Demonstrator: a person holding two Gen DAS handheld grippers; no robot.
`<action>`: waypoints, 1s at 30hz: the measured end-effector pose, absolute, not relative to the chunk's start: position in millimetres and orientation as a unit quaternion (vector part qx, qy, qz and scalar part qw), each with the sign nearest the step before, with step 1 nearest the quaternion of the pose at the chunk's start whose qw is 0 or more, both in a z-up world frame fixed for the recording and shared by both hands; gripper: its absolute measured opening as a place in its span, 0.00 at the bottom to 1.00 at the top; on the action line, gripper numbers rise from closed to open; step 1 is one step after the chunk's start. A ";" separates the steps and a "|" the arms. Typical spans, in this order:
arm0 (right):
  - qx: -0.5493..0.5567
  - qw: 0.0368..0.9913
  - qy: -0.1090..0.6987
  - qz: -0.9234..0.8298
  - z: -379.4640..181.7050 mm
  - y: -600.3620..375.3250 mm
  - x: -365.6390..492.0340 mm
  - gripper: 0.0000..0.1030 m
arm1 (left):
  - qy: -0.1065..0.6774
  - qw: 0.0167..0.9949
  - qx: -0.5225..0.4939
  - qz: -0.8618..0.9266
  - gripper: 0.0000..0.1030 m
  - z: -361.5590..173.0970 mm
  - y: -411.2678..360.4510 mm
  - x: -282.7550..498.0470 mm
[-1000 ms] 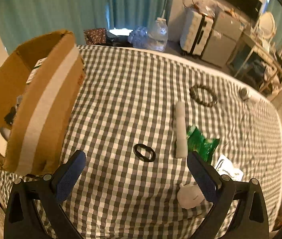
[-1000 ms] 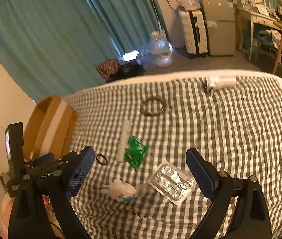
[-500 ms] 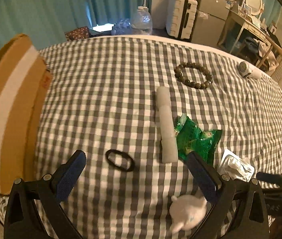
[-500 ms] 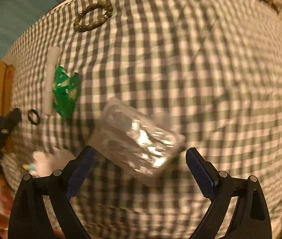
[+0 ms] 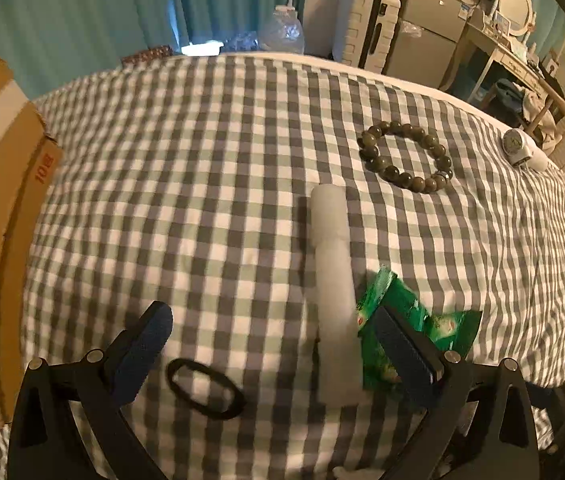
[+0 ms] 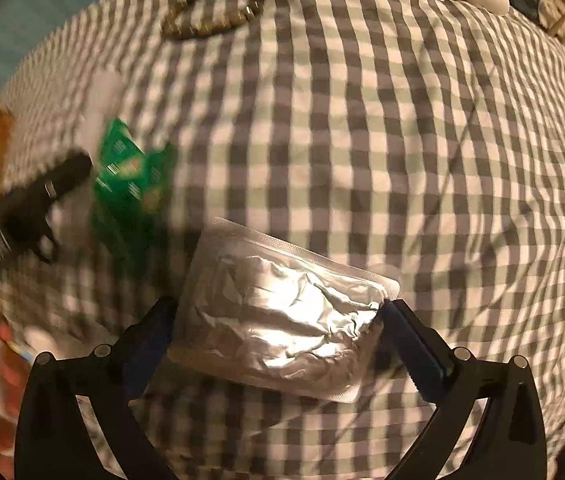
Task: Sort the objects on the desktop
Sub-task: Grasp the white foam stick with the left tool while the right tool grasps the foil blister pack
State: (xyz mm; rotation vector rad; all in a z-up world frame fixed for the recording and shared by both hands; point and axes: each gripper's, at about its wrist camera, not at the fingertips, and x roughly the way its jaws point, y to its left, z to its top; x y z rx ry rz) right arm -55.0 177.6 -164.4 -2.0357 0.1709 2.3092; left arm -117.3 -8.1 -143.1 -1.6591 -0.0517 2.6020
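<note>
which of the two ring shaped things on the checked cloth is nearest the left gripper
The black hair tie, a plain thin loop lying low between the left gripper's open jaws. The bead bracelet lies much farther up the cloth.

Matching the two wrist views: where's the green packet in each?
Left wrist: green packet lower right, partly behind that gripper's right finger, beside the white foam stick.
Right wrist: green packet left of centre, blurred.
Shared landmark: bead bracelet.

right gripper [image 6: 278, 344] lowered, jaws opening around foil pouch [image 6: 282, 316], left gripper [image 5: 274, 344] lowered
</note>
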 end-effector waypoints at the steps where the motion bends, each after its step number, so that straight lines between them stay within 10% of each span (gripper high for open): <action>1: -0.658 0.028 0.056 0.751 -164.3 179.1 -53.3 1.00 | -0.018 0.036 -0.546 0.837 1.00 -145.6 -5.4 -120.8; 6: -0.638 0.021 0.093 0.764 -154.2 199.0 -46.7 0.97 | -0.004 0.062 -0.563 0.824 0.91 -146.5 7.0 -138.0; 8: -0.636 0.014 0.111 0.764 -151.9 207.0 -43.5 0.96 | -0.017 0.066 -0.581 0.811 0.63 -149.2 7.2 -146.6; 12: -0.628 0.005 0.134 0.767 -145.9 220.3 -35.9 0.94 | -0.022 0.066 -0.583 0.809 0.48 -151.1 3.7 -149.6; 15: -0.615 -0.008 0.137 0.776 -133.7 229.2 -29.6 0.87 | -0.031 0.088 -0.579 0.810 0.13 -146.0 1.3 -150.2; 30: -0.582 -0.015 0.143 0.801 -101.3 234.7 -21.4 0.86 | -0.077 0.093 -0.551 0.826 0.09 -111.8 -16.2 -136.7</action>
